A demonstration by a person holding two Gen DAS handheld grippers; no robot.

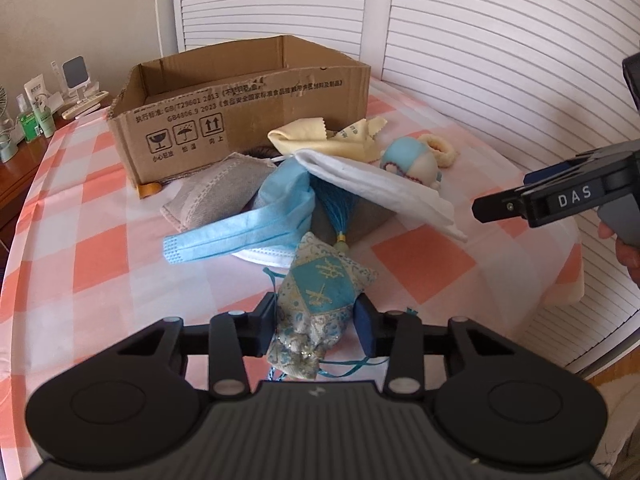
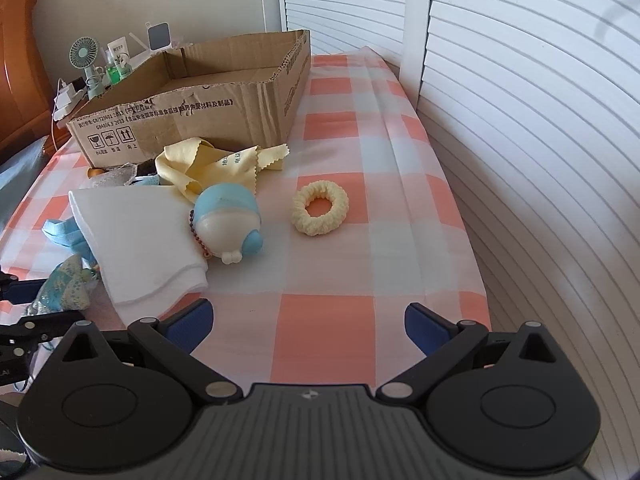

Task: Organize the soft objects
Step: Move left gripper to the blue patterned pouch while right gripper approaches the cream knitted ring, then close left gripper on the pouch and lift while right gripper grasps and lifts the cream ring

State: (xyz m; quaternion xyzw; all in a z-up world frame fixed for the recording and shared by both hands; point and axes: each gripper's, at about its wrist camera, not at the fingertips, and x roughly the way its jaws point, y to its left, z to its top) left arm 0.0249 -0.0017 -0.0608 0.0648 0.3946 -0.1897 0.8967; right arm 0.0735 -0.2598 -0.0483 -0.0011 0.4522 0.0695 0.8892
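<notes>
The left claw is seen pinching a brocade sachet near the worktop's front edge; both blue pads are pressed against the sachet's sides. The sachet's teal tassel is laid back toward the pile of soft things. The right claw is held with its fingers spread wide above bare checked tablecloth, nothing between them.

The pile is found mid-worktop, in front of the open cardboard box, which is set toward the back edge. In it are noted: a blue face mask over a white one, a grey padded pouch, a white folded cloth propped over the tassel, and a yellow cleaning cloth just beside the box wall. A blue-and-white plush toy is touching the white cloth's edge. A cream scrunchie is lying apart, toward the right edge.
</notes>
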